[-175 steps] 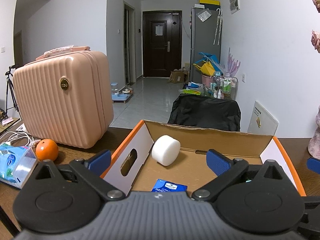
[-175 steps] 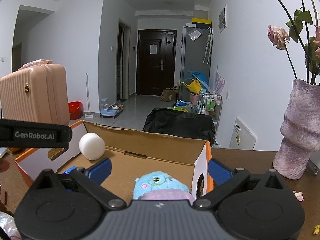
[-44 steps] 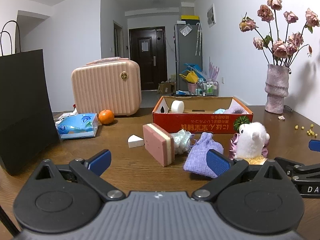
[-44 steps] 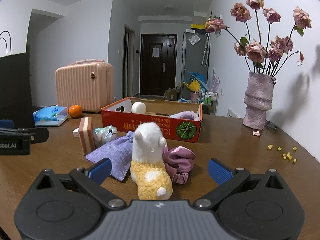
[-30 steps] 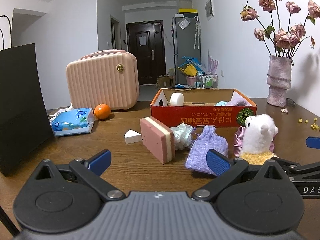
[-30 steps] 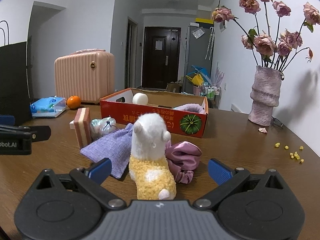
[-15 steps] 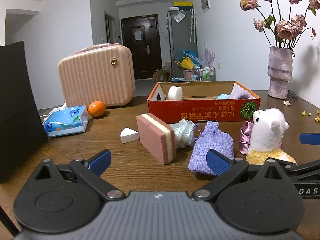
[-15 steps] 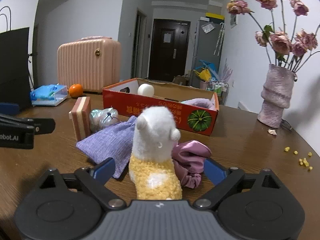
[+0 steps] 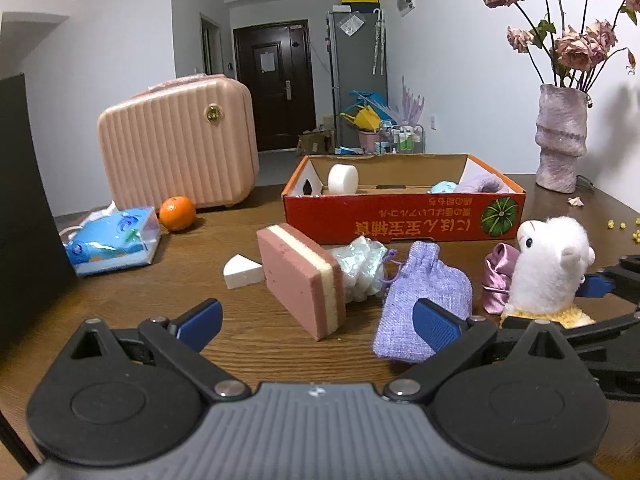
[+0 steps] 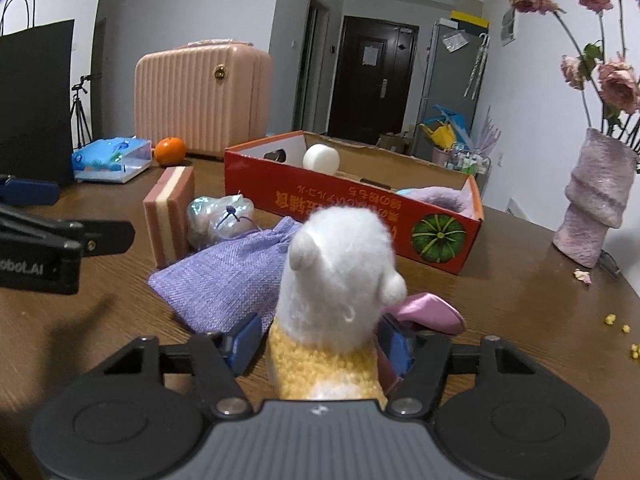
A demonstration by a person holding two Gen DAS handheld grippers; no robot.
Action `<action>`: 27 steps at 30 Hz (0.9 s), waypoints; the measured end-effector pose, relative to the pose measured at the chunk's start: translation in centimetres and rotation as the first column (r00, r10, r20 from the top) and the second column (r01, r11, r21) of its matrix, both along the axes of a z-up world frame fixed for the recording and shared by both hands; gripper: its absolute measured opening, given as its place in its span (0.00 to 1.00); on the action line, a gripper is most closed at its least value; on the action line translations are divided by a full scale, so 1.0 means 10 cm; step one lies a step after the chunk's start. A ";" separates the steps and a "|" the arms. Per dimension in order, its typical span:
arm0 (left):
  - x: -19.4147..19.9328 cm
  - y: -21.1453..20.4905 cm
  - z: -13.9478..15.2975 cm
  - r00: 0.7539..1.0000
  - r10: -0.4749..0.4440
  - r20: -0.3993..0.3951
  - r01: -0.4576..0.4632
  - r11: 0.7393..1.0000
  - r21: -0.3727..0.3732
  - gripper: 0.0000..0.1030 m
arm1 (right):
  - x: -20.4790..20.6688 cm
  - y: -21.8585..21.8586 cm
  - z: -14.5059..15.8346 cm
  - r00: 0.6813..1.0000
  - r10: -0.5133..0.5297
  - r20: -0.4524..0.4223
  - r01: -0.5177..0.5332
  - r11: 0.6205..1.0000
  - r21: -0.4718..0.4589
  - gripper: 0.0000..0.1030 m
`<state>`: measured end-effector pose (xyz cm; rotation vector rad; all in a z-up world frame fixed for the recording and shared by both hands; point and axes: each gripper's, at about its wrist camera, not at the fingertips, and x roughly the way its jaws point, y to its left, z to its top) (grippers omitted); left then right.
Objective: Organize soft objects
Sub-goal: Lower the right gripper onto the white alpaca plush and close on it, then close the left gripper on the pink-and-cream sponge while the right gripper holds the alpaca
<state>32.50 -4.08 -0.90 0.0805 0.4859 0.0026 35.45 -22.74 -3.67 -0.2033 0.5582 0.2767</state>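
Note:
My right gripper (image 10: 318, 344) is shut on the white and yellow plush alpaca (image 10: 340, 276), its blue pads pressed on the yellow body. The alpaca also shows in the left wrist view (image 9: 550, 268). My left gripper (image 9: 316, 322) is open and empty, low over the table before a pink sponge block (image 9: 300, 280), a lilac drawstring pouch (image 9: 424, 300) and a shiny clear bag (image 9: 362, 264). A pink satin scrunchie (image 9: 498, 276) lies beside the alpaca. The red cardboard box (image 9: 400, 216) behind them holds a white foam roll (image 9: 343, 179) and soft toys.
A pink suitcase (image 9: 180, 144), an orange (image 9: 177, 213), a tissue pack (image 9: 112, 240) and a white wedge (image 9: 242, 272) are at the left. A black bag (image 9: 24, 208) stands at far left. A vase of dried roses (image 9: 560, 136) stands at the right.
My right gripper has moved forward and closed its pads on the alpaca. My left gripper has drifted closer to the sponge and the pouch, still open.

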 end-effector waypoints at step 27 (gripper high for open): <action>0.18 0.07 -0.16 0.998 0.051 -0.036 -0.052 0.999 -0.008 1.00 | 0.09 -0.19 -0.05 0.999 -0.045 0.020 0.042 0.991 0.129 0.49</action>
